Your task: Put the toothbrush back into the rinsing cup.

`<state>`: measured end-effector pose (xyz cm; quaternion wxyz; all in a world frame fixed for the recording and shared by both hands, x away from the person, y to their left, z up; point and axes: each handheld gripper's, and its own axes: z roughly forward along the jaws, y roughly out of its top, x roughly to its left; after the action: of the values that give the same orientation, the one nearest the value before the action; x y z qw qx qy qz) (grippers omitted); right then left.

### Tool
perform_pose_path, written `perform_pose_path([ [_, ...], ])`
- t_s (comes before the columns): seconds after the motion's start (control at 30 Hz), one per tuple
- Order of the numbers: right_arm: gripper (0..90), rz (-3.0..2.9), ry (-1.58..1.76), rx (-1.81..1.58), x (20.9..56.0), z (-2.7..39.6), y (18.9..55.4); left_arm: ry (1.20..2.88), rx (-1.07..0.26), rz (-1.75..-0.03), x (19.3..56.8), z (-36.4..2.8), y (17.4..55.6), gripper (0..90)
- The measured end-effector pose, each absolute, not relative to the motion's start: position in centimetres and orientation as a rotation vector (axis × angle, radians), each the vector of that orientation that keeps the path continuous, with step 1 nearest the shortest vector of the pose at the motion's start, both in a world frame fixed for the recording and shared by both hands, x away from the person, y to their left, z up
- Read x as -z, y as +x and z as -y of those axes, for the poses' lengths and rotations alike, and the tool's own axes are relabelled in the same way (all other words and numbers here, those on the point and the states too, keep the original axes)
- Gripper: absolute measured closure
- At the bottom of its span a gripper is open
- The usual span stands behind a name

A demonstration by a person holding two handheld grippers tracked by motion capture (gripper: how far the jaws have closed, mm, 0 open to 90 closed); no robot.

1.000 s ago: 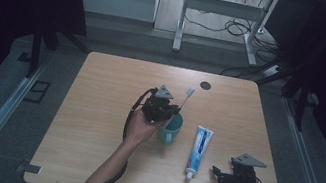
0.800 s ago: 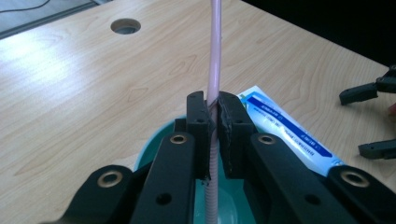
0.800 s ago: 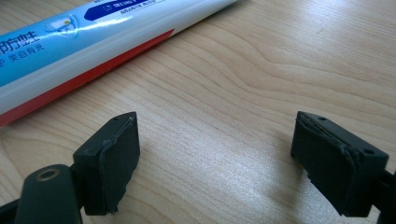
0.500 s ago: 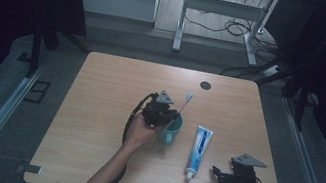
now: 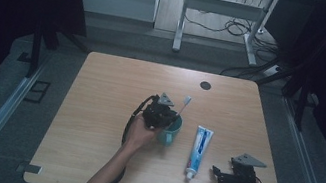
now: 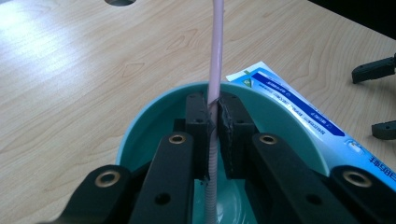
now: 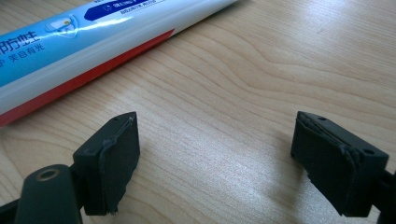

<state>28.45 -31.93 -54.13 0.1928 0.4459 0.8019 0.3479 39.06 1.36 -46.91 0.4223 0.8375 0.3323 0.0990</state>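
My left gripper (image 5: 163, 114) (image 6: 213, 116) is shut on the handle of a pink toothbrush (image 6: 215, 60) (image 5: 184, 103). It holds the brush slanted inside a teal cup (image 5: 170, 131) (image 6: 144, 126) near the table's middle, bristle head up and to the right. A blue and white toothpaste tube (image 5: 199, 149) (image 6: 299, 109) (image 7: 88, 37) lies flat just right of the cup, cap toward the front edge. My right gripper (image 5: 218, 175) (image 7: 215, 158) rests near the front right corner, open, jaws wide apart over bare wood right of the tube's cap.
The wooden table (image 5: 96, 110) has a round dark cable hole (image 5: 205, 85) near its far edge. Beyond the table stand a metal desk frame (image 5: 181, 18) and floor cables (image 5: 228, 27). Dark curtains flank both sides.
The left hand has shifted slightly with the toothbrush at the cup; the right gripper has stayed in place.
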Motion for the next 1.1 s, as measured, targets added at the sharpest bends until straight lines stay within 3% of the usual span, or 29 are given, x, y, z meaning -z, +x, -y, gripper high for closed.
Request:
perform_pose_path([
  [0.23,15.1,-2.25,1.251,-0.976,54.1,31.9,28.5,2.106,-0.217,-0.848,47.1,-1.5,39.2,80.7],
  [1.1,15.1,-2.25,1.251,-0.976,54.1,31.9,28.5,2.095,-0.269,-0.843,45.1,-1.9,38.3,57.1],
])
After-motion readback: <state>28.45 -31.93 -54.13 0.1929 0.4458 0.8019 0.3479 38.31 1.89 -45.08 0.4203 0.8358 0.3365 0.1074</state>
